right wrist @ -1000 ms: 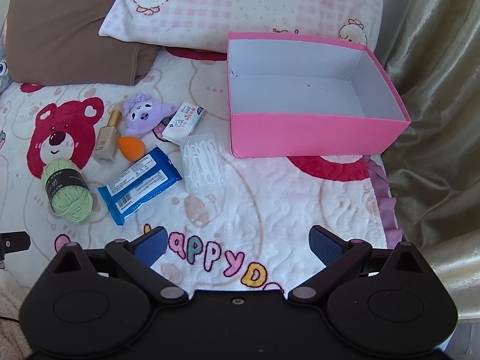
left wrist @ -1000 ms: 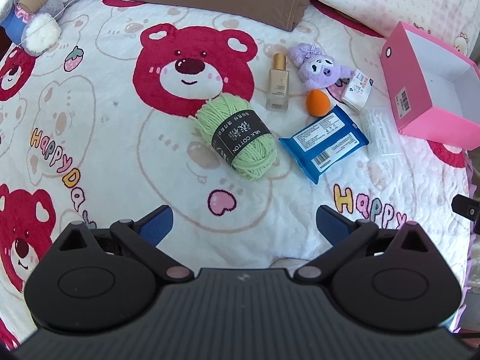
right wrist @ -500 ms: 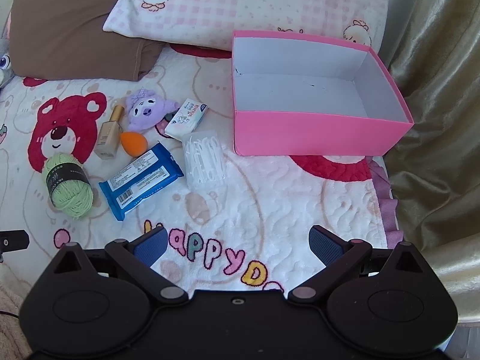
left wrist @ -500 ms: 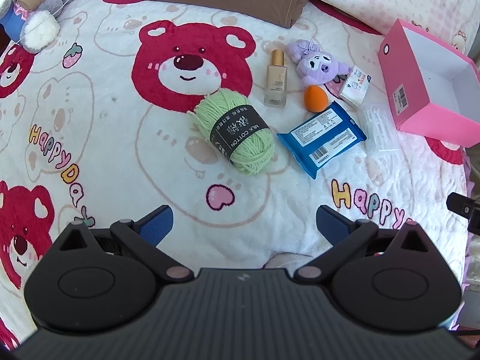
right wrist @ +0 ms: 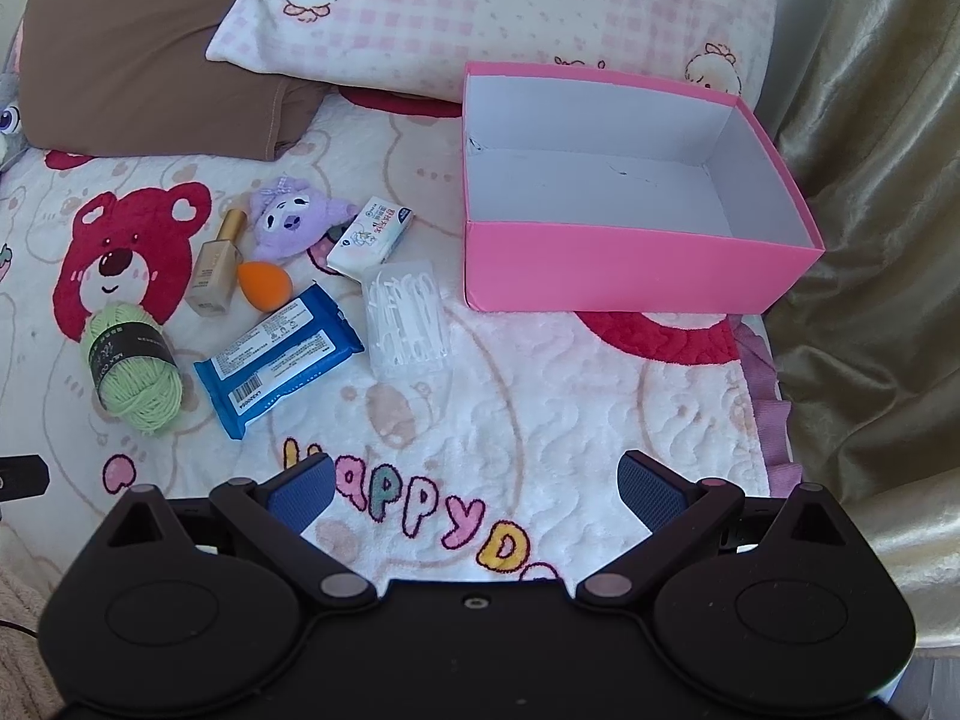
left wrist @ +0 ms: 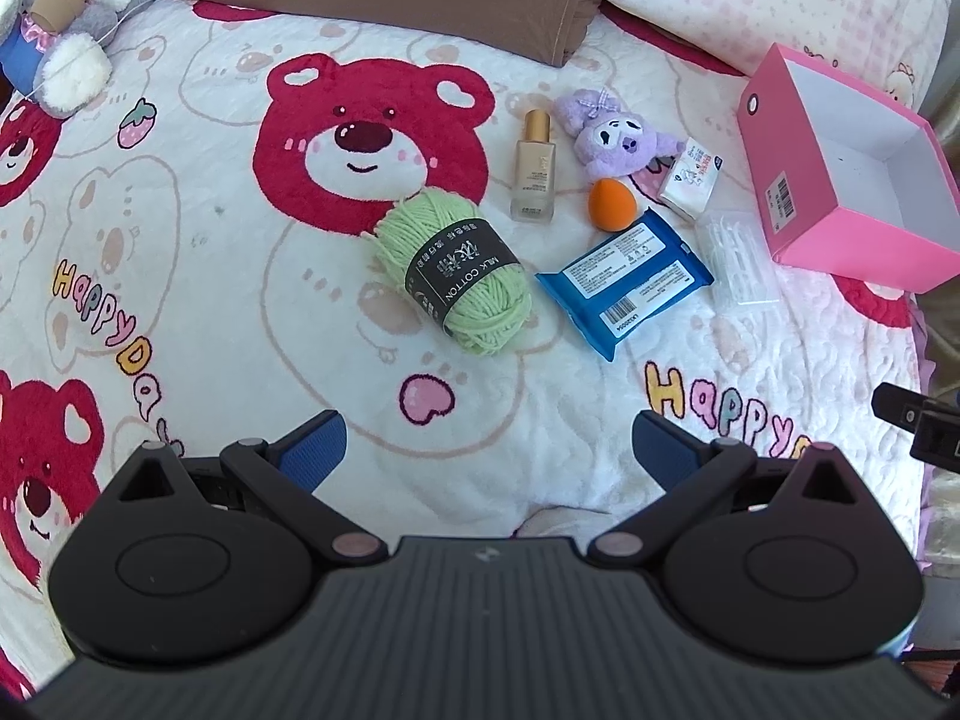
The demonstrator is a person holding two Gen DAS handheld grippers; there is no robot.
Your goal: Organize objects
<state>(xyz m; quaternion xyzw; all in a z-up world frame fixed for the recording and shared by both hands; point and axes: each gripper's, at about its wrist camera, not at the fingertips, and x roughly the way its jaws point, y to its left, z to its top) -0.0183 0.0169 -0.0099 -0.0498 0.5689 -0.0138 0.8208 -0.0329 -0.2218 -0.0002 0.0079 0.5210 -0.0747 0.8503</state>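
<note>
On the bear-print blanket lie a green yarn ball (left wrist: pixel 456 281), a foundation bottle (left wrist: pixel 533 168), a purple plush toy (left wrist: pixel 612 135), an orange makeup sponge (left wrist: pixel 611 204), a blue wipes pack (left wrist: pixel 627 281), a white tissue pack (left wrist: pixel 690 179) and a clear box of floss picks (right wrist: pixel 407 318). An empty pink box (right wrist: pixel 636 264) stands to their right. My left gripper (left wrist: pixel 489 447) is open and empty, nearer than the yarn. My right gripper (right wrist: pixel 477 489) is open and empty, nearer than the pink box.
A brown pillow (right wrist: pixel 144 48) and a pink checked pillow (right wrist: pixel 492 6) lie at the back. A grey rabbit plush (left wrist: pixel 72 6) sits far left. A gold curtain (right wrist: pixel 876 240) hangs past the bed's right edge.
Both grippers have drawn back and lifted a little, so the objects sit lower in view and more pillow shows. Nothing was taken hold of.
</note>
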